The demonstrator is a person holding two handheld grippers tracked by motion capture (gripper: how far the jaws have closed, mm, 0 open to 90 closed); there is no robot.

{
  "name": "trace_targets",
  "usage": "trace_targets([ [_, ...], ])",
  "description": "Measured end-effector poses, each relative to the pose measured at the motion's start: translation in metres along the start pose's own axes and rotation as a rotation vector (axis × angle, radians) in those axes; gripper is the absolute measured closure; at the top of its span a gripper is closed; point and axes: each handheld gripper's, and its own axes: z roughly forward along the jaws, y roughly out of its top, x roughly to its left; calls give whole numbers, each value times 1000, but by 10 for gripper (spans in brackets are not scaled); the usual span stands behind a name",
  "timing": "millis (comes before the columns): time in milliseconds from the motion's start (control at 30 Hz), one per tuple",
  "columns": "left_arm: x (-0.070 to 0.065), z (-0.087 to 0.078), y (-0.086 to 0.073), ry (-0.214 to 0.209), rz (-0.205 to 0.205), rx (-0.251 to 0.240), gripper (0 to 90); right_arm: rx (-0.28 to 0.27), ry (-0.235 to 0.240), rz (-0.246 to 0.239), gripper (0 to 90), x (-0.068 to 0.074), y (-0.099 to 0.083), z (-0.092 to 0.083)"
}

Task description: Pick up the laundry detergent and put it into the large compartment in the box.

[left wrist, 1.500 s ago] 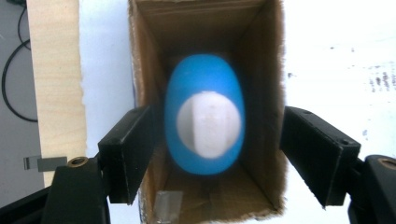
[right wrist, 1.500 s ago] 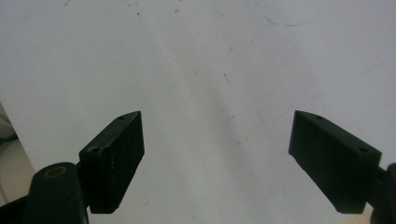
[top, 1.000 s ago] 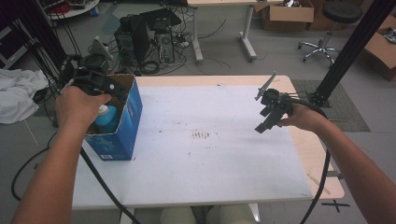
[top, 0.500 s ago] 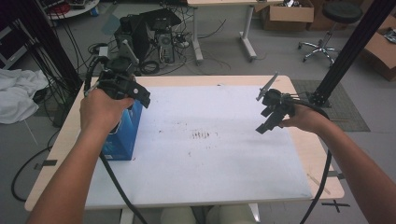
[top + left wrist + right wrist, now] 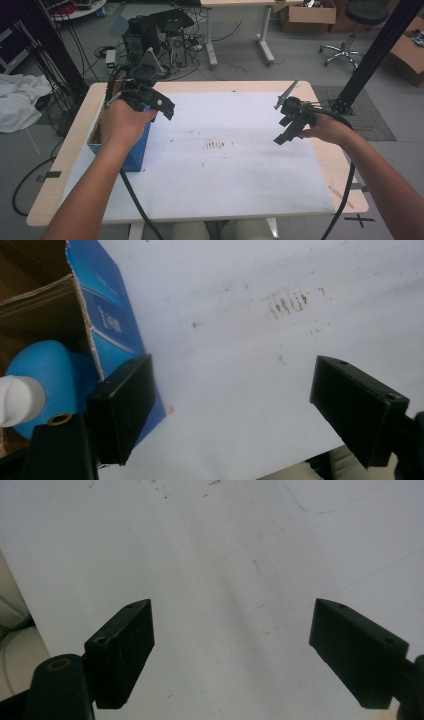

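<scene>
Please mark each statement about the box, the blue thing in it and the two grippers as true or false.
1. The blue box stands at the table's left side. True.
2. The left gripper holds the blue thing. False: its jaws are open and empty, above the white sheet.
3. The blue thing lies inside the box. True.
4. The right gripper is shut. False: its jaws stand wide apart.
5. The right gripper touches the box. False: it is at the table's far right side.
</scene>
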Motion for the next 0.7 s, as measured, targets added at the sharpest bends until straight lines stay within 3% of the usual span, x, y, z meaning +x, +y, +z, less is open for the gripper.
trace_targets([
  [700,-24,42,-2,-5,16,57,194,-7,-1,-4,180,0,0,1],
])
